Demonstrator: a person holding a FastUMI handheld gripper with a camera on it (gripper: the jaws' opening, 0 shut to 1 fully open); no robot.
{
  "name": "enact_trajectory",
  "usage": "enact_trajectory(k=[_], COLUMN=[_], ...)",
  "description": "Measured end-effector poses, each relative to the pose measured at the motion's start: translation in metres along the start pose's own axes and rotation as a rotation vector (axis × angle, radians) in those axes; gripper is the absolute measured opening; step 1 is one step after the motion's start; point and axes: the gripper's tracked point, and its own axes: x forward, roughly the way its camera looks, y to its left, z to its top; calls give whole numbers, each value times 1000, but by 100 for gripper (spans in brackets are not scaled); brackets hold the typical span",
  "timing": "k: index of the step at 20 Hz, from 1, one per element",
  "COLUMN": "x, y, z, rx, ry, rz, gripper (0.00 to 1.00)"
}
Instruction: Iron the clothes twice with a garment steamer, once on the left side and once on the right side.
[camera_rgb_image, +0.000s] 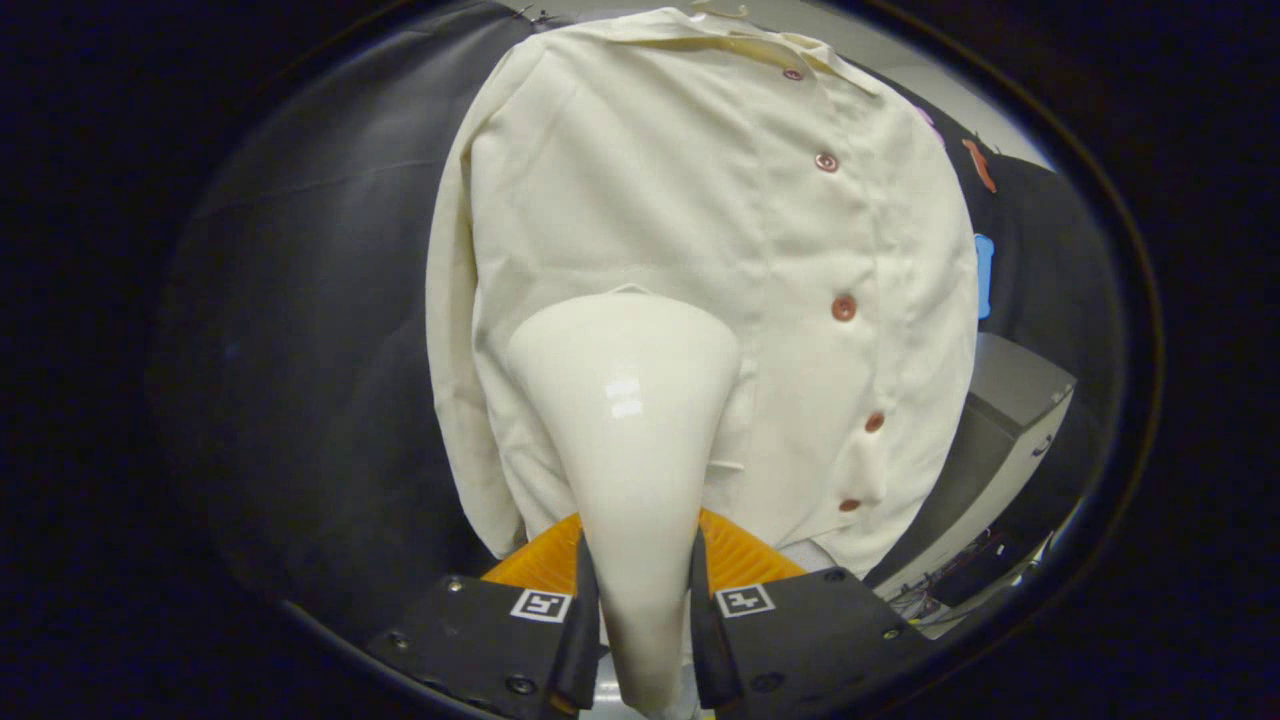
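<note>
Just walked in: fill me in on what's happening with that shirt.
A hand-held gripper is clamped on the handle of a white garment steamer, both fingers pressing its sides. The steamer's wide head is up against the front of a cream button-up shirt hanging on the black wall, on the panel beside the button row.

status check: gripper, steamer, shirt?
Gripper shut on steamer. Steamer head up against cream shirt, on the panel beside the button row. Nothing in the way.
</note>
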Motion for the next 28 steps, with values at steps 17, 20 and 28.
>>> enact_trajectory(k=[17,20,28], x=[30,12,-64], y=[-13,-14,-40], z=[-127,-121,-43], rx=[-125,-113,-116], ry=[265,259,118], rz=[19,44,158], gripper=[39,39,38])
